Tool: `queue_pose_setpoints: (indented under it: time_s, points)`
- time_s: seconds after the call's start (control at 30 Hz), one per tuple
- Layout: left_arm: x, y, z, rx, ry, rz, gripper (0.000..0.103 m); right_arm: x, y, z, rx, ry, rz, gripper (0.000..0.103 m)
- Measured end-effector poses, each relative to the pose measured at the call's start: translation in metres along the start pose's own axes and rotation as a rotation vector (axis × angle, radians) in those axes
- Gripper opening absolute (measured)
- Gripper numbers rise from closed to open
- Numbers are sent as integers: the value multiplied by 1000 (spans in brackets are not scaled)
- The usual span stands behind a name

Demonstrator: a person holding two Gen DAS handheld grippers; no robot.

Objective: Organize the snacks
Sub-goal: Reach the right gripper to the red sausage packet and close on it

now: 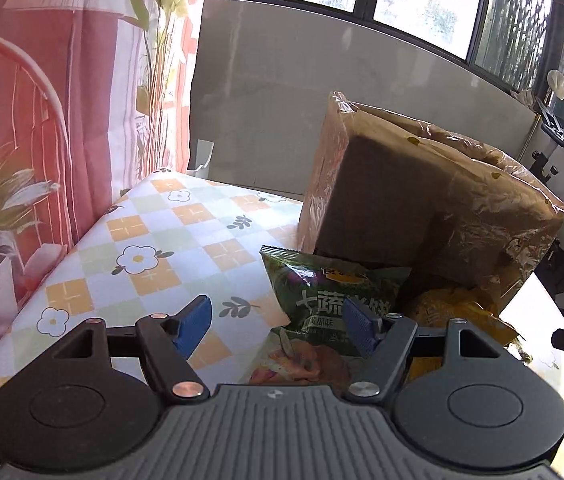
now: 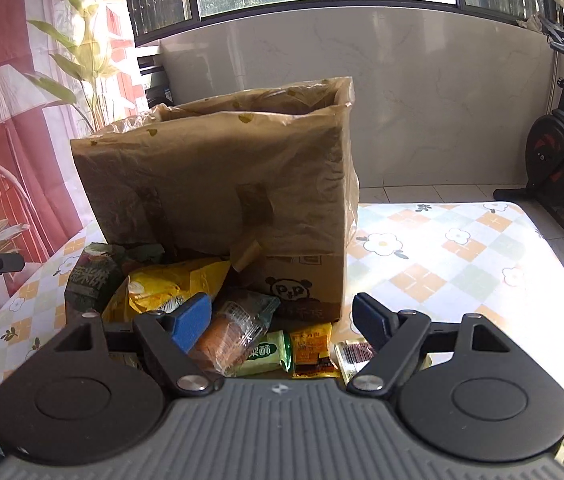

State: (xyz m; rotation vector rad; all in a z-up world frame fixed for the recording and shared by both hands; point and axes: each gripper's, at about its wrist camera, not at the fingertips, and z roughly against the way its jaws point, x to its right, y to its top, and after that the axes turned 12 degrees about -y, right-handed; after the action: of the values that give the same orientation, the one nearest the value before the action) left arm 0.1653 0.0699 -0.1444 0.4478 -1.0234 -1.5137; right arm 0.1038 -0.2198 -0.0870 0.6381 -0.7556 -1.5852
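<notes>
A tall cardboard box lined with a brown plastic bag stands on the table; it also shows in the left wrist view. Snacks lie at its foot: a green rice-cracker bag, also in the right wrist view, a yellow bag, a clear pack of brown cakes, a small green pack, an orange pack and a striped pack. My left gripper is open and empty, just before the green bag. My right gripper is open and empty above the small packs.
The table has a checked flower-print cloth, also in the left wrist view. A pink curtain hangs to the left. An exercise bike stands at the right beyond the table edge. A tiled wall and windows lie behind.
</notes>
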Motion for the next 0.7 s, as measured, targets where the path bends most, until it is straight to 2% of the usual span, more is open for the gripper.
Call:
queue_pose_setpoints:
  time_s: [0.2,0.33,0.47,0.7]
  points:
    - [6,-21,-2,-33,-20,14,74,9,-41,-5,-135,-15,45,80]
    - [7,-28,-5,-58,-28,23,74,10,-64,-8,-224,-15,133,80]
    - [11,-31,-6,-68,-35,27,74,9,-86,-9,-273,-25,240,80]
    - [10,-35,-8,-95,-35,44,74,11,-99,-8,-323,-4,293,80]
